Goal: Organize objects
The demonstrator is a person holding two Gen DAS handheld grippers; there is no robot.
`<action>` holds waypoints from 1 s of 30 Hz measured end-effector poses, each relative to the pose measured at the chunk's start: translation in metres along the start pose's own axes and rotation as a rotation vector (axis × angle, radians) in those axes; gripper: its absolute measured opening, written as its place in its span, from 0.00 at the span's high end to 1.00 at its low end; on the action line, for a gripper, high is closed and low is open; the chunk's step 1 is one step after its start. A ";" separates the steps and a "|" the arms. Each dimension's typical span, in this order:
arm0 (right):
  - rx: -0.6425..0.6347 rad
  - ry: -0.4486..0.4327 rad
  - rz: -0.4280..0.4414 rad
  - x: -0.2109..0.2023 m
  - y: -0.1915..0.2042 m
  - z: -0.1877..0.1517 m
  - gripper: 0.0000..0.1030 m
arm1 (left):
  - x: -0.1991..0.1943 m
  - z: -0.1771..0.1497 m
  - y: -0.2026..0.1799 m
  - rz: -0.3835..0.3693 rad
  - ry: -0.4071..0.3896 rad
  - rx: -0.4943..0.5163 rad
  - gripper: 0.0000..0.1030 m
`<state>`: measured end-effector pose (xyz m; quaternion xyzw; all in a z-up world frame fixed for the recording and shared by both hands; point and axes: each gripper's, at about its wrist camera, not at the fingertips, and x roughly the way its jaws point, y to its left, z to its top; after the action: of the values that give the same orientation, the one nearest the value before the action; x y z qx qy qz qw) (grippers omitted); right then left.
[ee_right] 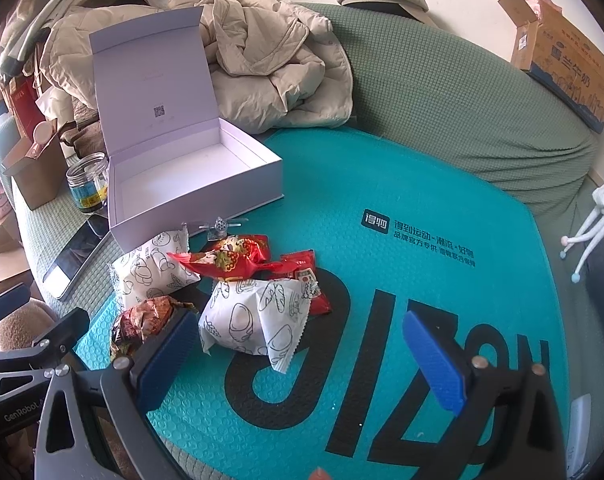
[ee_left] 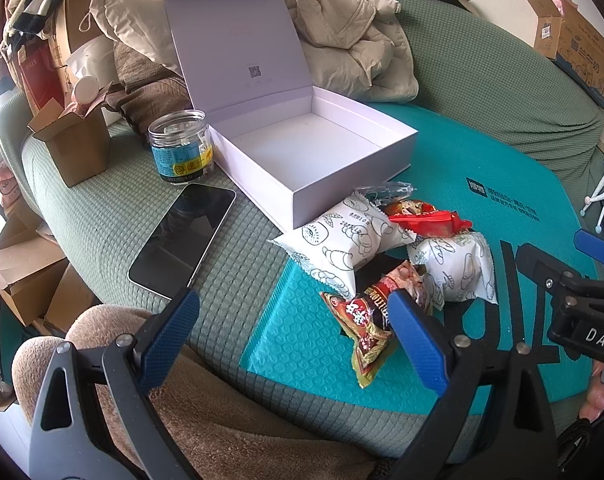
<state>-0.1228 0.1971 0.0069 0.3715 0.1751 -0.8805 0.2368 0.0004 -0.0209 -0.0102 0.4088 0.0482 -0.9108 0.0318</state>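
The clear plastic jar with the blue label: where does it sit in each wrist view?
Left wrist: jar upper left, against the open white box's left side.
Right wrist: jar far left, partly hidden behind the box.
Shared landmark: the phone lying before it.

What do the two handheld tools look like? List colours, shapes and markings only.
Left tool: dark grey triangular-cutout arms, silver rivets, flat blue textured pads. Right tool: the same build, grey arms with blue ribbed pads. White lettering "DAS" and "GenRobot" marks their black bodies. No sleeves or cables visible.
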 end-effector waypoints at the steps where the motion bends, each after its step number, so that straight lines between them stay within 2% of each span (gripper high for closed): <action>1: 0.000 0.001 0.001 0.000 0.000 -0.001 0.00 | 0.000 0.000 0.000 0.000 0.001 0.000 0.07; 14: 0.008 0.039 0.053 0.015 -0.003 -0.010 0.00 | 0.012 -0.007 0.000 -0.052 0.053 -0.036 0.07; 24: 0.002 0.064 0.145 0.041 -0.007 -0.011 0.00 | 0.021 -0.004 -0.009 -0.158 0.064 -0.024 0.07; 27: -0.007 0.083 0.160 0.053 -0.003 -0.007 0.00 | 0.023 -0.002 -0.009 -0.173 0.064 -0.032 0.07; 30: -0.017 0.098 0.213 0.064 0.003 -0.003 0.00 | 0.028 -0.002 -0.008 -0.178 0.084 -0.046 0.07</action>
<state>-0.1587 0.1781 -0.0429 0.4288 0.1535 -0.8294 0.3235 -0.0171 -0.0130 -0.0317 0.4399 0.1067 -0.8907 -0.0420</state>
